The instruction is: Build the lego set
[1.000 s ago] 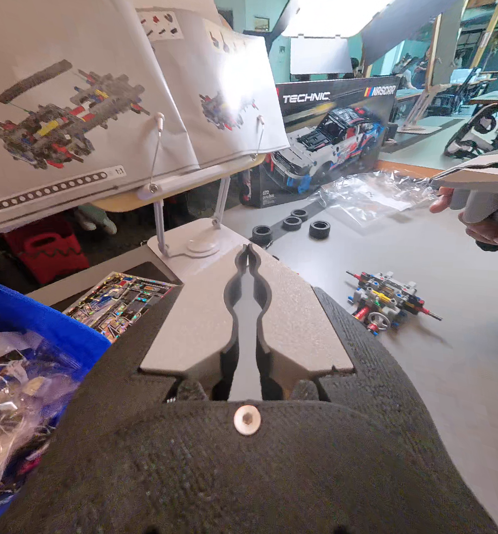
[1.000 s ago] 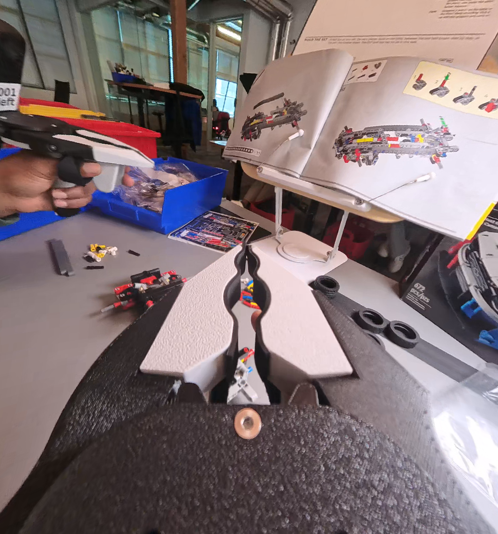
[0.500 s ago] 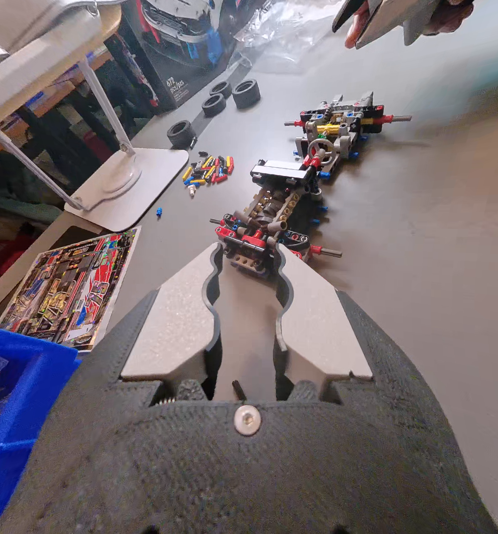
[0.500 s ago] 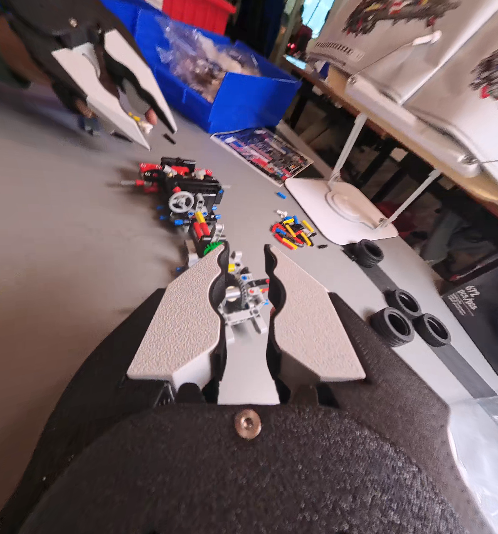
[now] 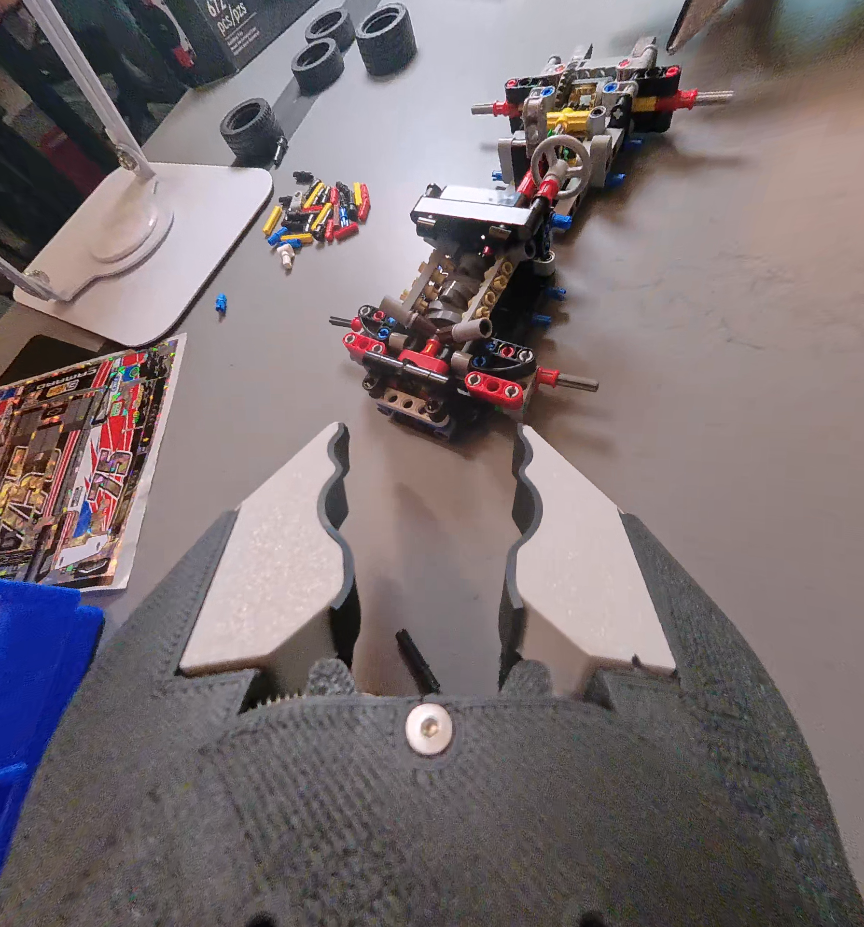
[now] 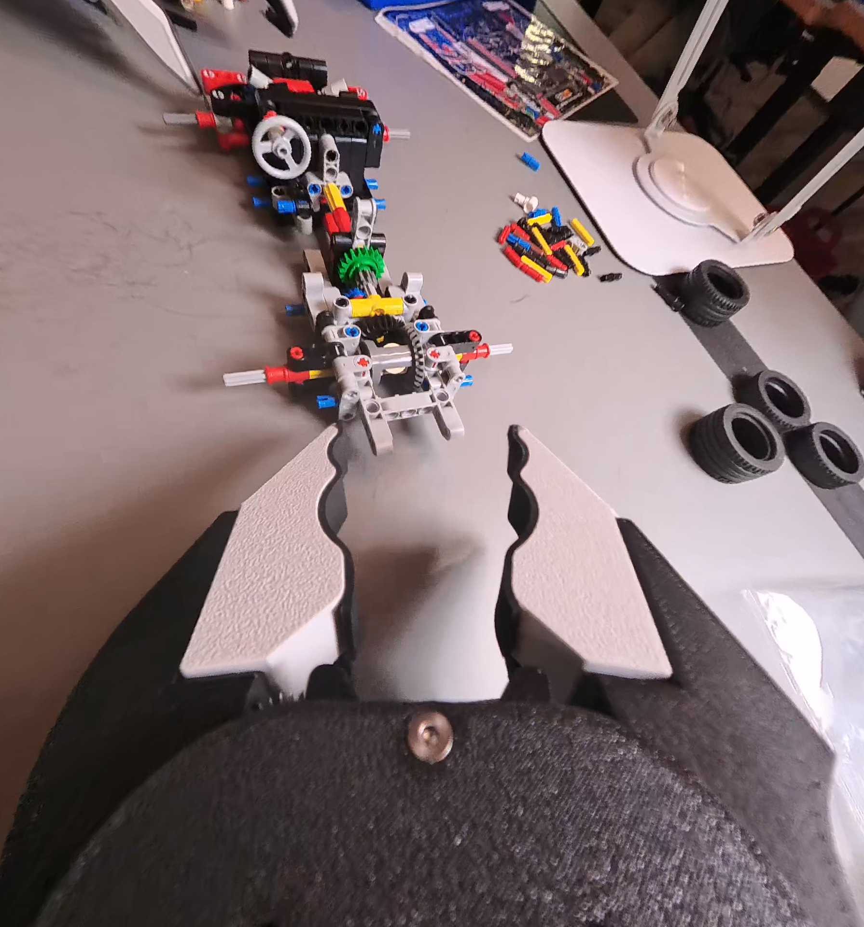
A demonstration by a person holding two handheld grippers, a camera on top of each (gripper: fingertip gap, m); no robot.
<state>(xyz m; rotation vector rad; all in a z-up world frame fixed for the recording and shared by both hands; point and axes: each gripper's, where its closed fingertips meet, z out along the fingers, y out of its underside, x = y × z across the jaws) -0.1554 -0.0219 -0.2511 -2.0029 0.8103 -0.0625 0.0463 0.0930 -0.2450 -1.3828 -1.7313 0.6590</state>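
A long, part-built lego car chassis (image 5: 475, 296) lies on the grey table, with a grey steering wheel (image 5: 560, 163) and axle pins sticking out at both ends. My left gripper (image 5: 427, 436) is open and empty, its tips just short of the chassis's red-and-black end. My right gripper (image 6: 422, 434) is open and empty, its tips at the other end of the chassis (image 6: 370, 351), by the grey frame and gears. A small black pin (image 5: 416, 659) lies on the table between the left fingers. The left gripper's tip (image 6: 164, 35) shows far off in the right wrist view.
A pile of small coloured pins (image 5: 319, 213) lies beside the white stand base (image 5: 134, 251). Several black tyres (image 5: 319, 62) sit near the set's box. A sticker sheet (image 5: 54, 466) and a blue bin (image 5: 14, 702) are at left. A clear plastic bag (image 6: 841, 702) lies at right. My hands' fingertips stand some 25 cm from each other. Measured from the fingertips, the small black pin (image 5: 416, 659) is 9 cm or so from the left gripper and 30 cm from the right. It is also in sight in the right wrist view (image 6: 178, 21).
Both grippers dropped from facing the instruction book down to the table, opened from shut, and closed in on opposite ends of the chassis. Their jaws are wider than half a second ago.
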